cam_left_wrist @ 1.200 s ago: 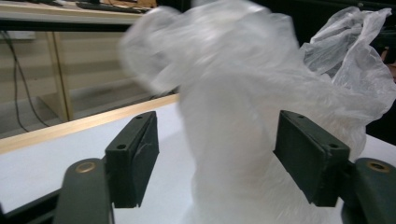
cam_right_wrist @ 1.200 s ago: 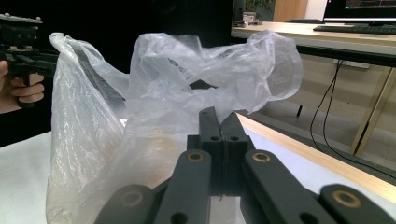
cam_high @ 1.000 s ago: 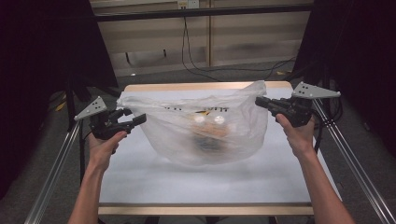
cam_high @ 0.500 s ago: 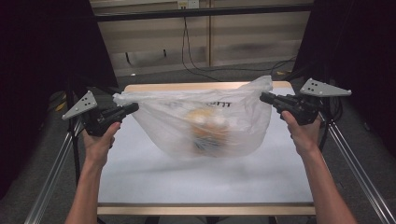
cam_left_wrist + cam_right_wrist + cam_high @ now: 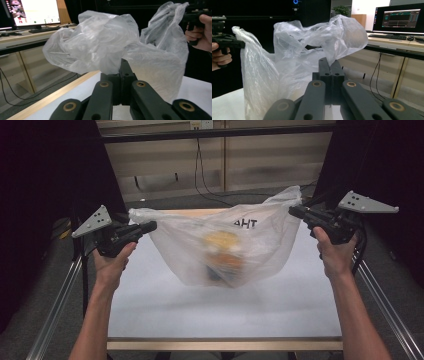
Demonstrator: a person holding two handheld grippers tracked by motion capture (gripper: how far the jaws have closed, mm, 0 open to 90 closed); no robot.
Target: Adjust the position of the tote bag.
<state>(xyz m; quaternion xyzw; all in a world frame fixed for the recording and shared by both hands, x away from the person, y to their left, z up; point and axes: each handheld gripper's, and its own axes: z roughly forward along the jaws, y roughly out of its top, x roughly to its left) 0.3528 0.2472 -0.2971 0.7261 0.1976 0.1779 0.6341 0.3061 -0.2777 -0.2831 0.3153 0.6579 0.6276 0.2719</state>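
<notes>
Bag [image 5: 220, 245] hangs btwn grippers, left [image 5: 150, 226] & right [image 5: 292, 211] fingers each clamped on its top corners.

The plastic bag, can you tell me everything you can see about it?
The plastic bag is thin, see-through, whitish and crinkly, with dark letters printed near its top. It hangs above the white table, stretched wide between the two grippers. The left gripper is shut on one top corner, and the right gripper is shut on the other. The middle sags down in a pouch. Inside sit blurry things, yellow and orange with something dark; what they are I cannot tell.
</notes>
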